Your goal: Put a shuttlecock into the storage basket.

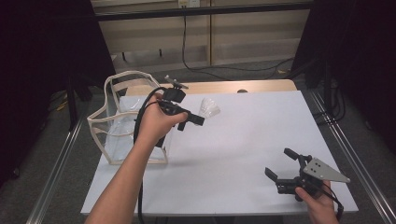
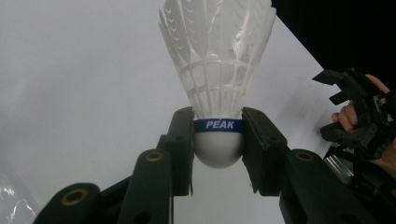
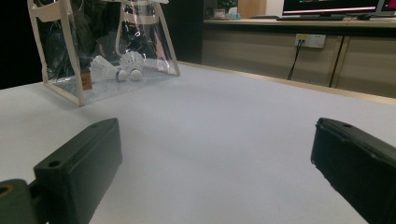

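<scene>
A white feather shuttlecock (image 2: 217, 70) with a blue band marked PEAK is held by its round cork base in my left gripper (image 2: 218, 144), feathers pointing away. In the high view the left gripper (image 1: 198, 115) holds the shuttlecock (image 1: 210, 108) above the table, just right of a clear plastic bag with cream trim (image 1: 122, 76). The bag (image 3: 70, 60) stands upright, and two more shuttlecocks (image 3: 105, 69) (image 3: 132, 63) lie on its bottom. My right gripper (image 1: 279, 162) rests low near the front right corner, jaws wide apart and nothing between them (image 3: 215, 158).
The white tabletop (image 1: 243, 135) has a wooden strip (image 1: 224, 87) along its far edge. Metal rails (image 1: 348, 154) run down both sides. Cables (image 1: 205, 67) lie on the floor behind. A cabinet with a wall socket (image 3: 310, 40) stands beyond the table.
</scene>
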Tool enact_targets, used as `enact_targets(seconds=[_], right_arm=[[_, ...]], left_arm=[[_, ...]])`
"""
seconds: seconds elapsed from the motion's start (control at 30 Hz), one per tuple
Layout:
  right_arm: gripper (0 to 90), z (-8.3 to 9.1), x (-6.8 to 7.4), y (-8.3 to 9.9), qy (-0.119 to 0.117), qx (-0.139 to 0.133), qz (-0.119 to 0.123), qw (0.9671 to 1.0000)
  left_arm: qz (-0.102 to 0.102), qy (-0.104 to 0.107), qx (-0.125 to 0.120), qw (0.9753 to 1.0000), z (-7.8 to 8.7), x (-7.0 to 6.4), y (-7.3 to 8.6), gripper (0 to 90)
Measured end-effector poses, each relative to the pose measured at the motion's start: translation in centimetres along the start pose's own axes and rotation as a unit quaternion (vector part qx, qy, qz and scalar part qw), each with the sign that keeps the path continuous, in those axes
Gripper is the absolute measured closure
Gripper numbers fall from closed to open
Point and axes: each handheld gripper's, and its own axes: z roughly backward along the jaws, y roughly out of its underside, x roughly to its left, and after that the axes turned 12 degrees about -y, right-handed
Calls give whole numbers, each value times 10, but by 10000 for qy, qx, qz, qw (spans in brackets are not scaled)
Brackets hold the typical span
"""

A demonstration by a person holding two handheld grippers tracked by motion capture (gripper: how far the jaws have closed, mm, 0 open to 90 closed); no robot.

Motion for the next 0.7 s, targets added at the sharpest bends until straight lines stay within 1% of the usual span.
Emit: enact_targets(seconds=[0.07,0.17,0.2,0.4,0.67,0.7], right_arm=[[15,0,0,0,0,1,-7,10000],[15,0,0,0,-6,-8,-9,10000],[16,0,0,0,-5,-5,-4,10000],[15,0,0,0,-7,1,-13,10000],[15,0,0,0,-5,5,-4,10000],[15,0,0,0,-6,2,-8,10000]], left_arm=[[47,-24,-16,10000,1,-1,0,658],[-17,-34,5,10000,5,0,-2,658],[7,-37,-11,10000,6,0,-2,658],[5,-63,-45,10000,12,1,-5,658],[-19,-19,-24,10000,20,2,-8,658],[16,-5,-38,10000,21,2,-9,658]])
